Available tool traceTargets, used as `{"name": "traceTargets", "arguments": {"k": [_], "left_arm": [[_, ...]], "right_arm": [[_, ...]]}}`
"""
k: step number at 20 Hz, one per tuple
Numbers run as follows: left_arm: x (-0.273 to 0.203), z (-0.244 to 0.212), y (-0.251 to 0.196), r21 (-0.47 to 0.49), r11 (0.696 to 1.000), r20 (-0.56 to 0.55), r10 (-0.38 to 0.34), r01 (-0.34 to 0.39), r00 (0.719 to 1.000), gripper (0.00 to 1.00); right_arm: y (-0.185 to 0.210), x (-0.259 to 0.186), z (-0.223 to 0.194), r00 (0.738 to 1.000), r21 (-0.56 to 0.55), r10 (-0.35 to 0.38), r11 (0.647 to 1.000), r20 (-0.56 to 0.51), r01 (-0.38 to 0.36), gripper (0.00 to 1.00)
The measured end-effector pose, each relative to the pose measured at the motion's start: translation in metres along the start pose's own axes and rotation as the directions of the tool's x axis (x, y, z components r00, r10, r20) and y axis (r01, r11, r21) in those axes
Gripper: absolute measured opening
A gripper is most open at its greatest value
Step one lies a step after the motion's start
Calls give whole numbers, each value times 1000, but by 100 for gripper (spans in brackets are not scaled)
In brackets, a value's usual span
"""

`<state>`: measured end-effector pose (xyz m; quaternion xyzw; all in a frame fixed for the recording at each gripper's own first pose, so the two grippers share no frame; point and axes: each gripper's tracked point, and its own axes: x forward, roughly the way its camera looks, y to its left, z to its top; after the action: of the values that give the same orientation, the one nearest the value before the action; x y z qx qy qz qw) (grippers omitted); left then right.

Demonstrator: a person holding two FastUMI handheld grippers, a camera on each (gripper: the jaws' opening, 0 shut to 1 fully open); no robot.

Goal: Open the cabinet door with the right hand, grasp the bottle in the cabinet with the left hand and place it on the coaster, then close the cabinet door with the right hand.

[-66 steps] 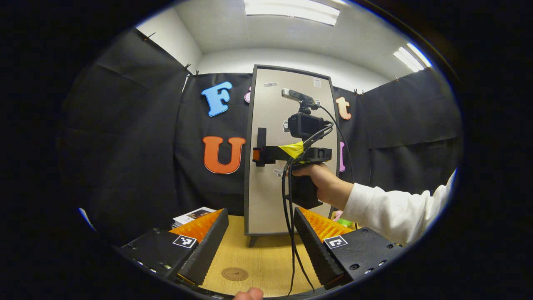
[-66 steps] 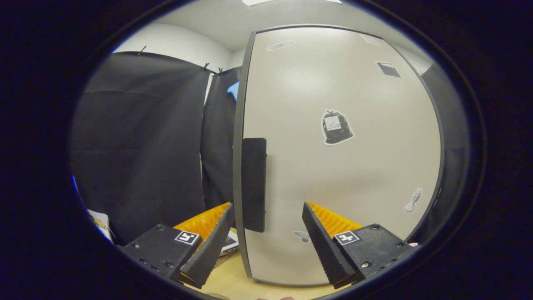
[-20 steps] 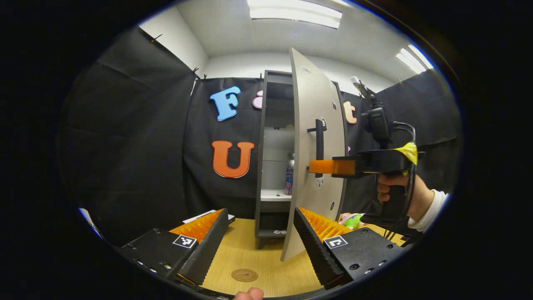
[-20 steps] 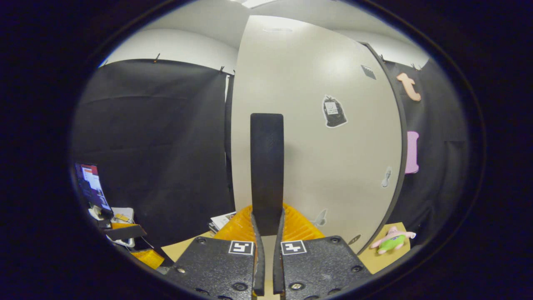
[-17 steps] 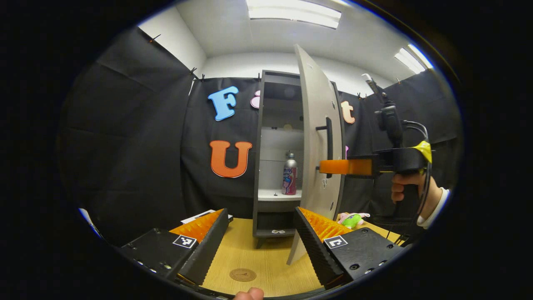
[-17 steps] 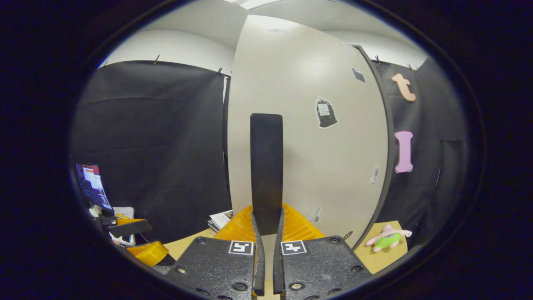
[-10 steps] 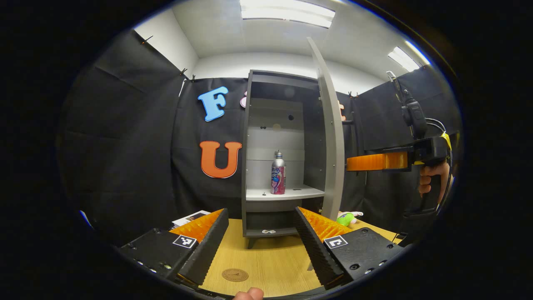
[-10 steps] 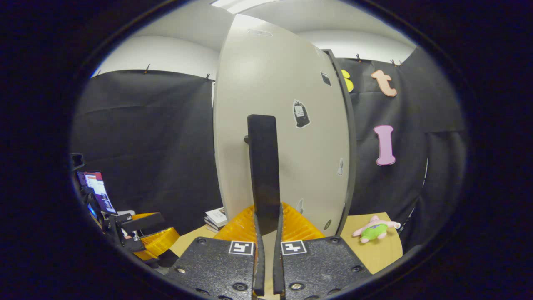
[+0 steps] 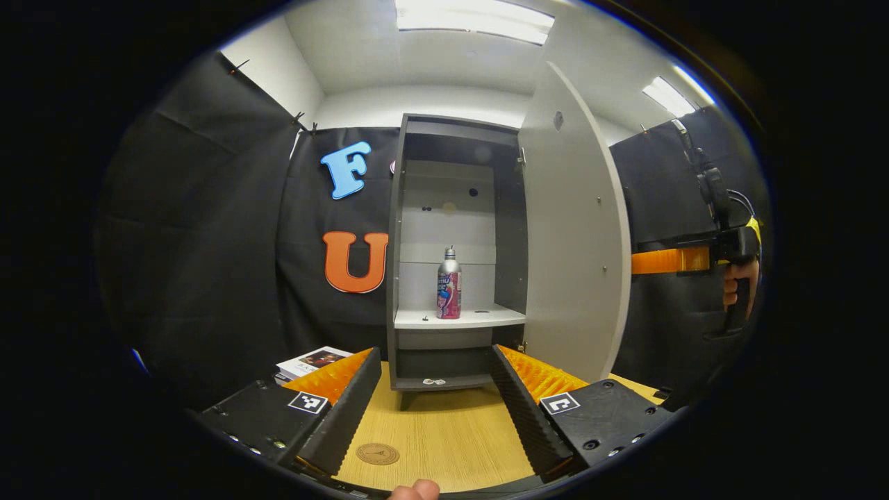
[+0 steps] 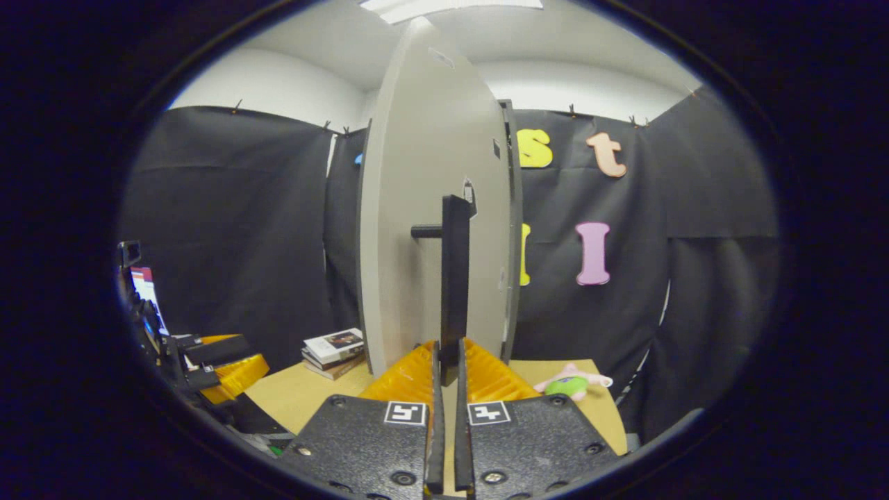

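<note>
While the left claw (image 9: 436, 410) is held spread above the wood-grain desk (image 9: 444, 444) and its round coaster (image 9: 378, 454), the slim metal bottle (image 9: 449, 292) is seen upright on the cabinet shelf (image 9: 479, 317); the flat door (image 9: 573, 236) is swung wide, its bar handle (image 10: 455, 285) clenched by the right claw (image 10: 448, 368).

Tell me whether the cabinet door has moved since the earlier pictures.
Yes. The door has swung open to the right, away from the cabinet, uncovering the bottle.

Black cloth (image 9: 208, 229) hangs on the walls around a wooden bench (image 9: 444, 437). Above the bench, a white ceiling (image 9: 430, 62) carries long light panels (image 9: 476, 17). Books (image 10: 333, 347) lie stacked at the bench's back edge.
</note>
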<state>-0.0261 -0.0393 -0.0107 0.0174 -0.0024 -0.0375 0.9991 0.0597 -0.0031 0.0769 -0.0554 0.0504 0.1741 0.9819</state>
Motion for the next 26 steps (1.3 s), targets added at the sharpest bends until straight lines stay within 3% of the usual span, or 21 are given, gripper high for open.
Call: {"name": "traceTargets", "arguments": {"k": [3,7,11,16,18,21,22,23,24,25,26], "left_arm": [[1,0,-8,-1,1000,8,-12,12,1000,95],[-1,1,-17,6,1000,7,-27,27,1000,95],[-1,0,-20,5,1000,2,-31,31,1000,95],[1,-3,-20,5,1000,-12,-30,30,999,95],[7,-3,-19,10,999,-16,-32,32,999,95],[23,5,-20,34,998,0,-44,44,999,95],[32,11,-20,47,998,17,-48,47,999,95],[42,16,-22,60,997,30,-53,51,998,95],[51,19,-24,66,996,39,-64,62,997,95],[62,20,-28,68,995,42,-75,72,996,95],[73,22,-32,70,994,48,-88,84,995,95]], "right_arm": [[-26,-11,-3,999,69,-54,996,6,53,7],[-64,-18,-2,988,53,-153,987,20,152,6],[-60,-16,-1,993,90,-111,990,39,107,4],[-60,-36,4,987,113,-144,984,67,136,4],[-76,-54,7,976,108,-201,976,88,191,4],[-91,-75,-11,954,17,-292,956,68,291,4],[-89,-77,-17,951,-11,-302,953,62,303,25],[-89,-78,-25,950,-35,-308,950,54,310,38],[-88,-79,-31,948,-47,-315,947,45,317,61],[-84,-77,-36,952,-44,-303,951,43,305,69],[-76,-76,-37,960,-26,-276,960,47,278,86]]}}
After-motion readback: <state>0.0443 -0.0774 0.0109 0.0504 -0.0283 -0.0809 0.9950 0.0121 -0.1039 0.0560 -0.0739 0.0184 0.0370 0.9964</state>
